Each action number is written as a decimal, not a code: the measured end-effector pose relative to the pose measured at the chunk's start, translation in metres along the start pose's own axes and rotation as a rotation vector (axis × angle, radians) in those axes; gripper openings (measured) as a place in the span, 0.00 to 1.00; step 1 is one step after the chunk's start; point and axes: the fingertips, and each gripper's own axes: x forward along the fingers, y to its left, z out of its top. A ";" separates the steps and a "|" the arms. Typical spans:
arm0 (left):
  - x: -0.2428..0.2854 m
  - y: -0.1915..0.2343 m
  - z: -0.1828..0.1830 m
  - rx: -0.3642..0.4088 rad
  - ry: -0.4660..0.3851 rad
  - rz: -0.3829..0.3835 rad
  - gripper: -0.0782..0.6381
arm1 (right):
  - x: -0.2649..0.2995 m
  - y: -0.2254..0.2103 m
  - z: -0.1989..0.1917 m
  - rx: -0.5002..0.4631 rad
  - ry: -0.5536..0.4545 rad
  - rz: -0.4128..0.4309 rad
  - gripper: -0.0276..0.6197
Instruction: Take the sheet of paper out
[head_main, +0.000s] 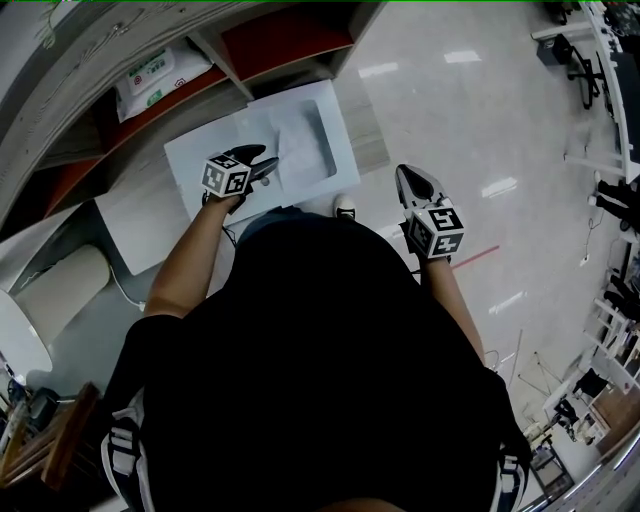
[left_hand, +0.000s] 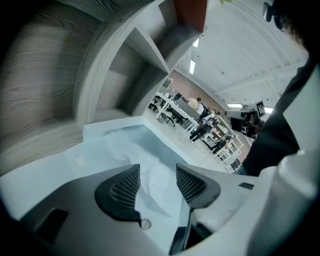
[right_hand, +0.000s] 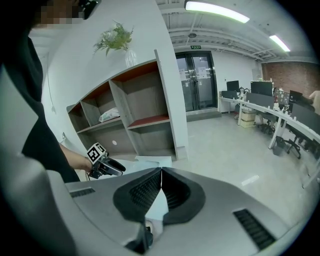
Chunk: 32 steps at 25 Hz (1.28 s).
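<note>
A crumpled white sheet of paper (head_main: 303, 140) (left_hand: 150, 160) lies in the recess of a flat white tray (head_main: 195, 165) (left_hand: 112, 127) on the floor in front of a shelf unit. My left gripper (head_main: 264, 160) (left_hand: 157, 176) hovers just above the sheet's near part, pointing down at it. Its jaws stand open and the paper shows in the gap between them, not pressed by the pads. My right gripper (head_main: 411, 180) (right_hand: 160, 172) hangs to the right over bare floor, jaws shut and empty. In the right gripper view the left gripper (right_hand: 119, 168) shows over the tray.
The wood-grain shelf unit (head_main: 270, 45) (right_hand: 142, 107) with red-backed compartments stands just behind the tray; a pack of wipes (head_main: 155, 72) lies on one shelf. A white roll (head_main: 62, 284) lies at the left. Glossy floor (head_main: 480, 120) spreads to the right, with office desks (right_hand: 280, 115) far off.
</note>
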 end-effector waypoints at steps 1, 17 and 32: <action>0.003 0.001 -0.003 0.000 0.010 -0.002 0.40 | 0.000 -0.001 -0.002 0.003 0.003 -0.003 0.07; 0.048 0.020 -0.026 -0.009 0.113 -0.001 0.42 | -0.012 -0.008 -0.021 0.039 0.027 -0.047 0.06; 0.070 0.036 -0.039 -0.054 0.164 0.013 0.42 | -0.021 -0.017 -0.038 0.105 0.032 -0.077 0.07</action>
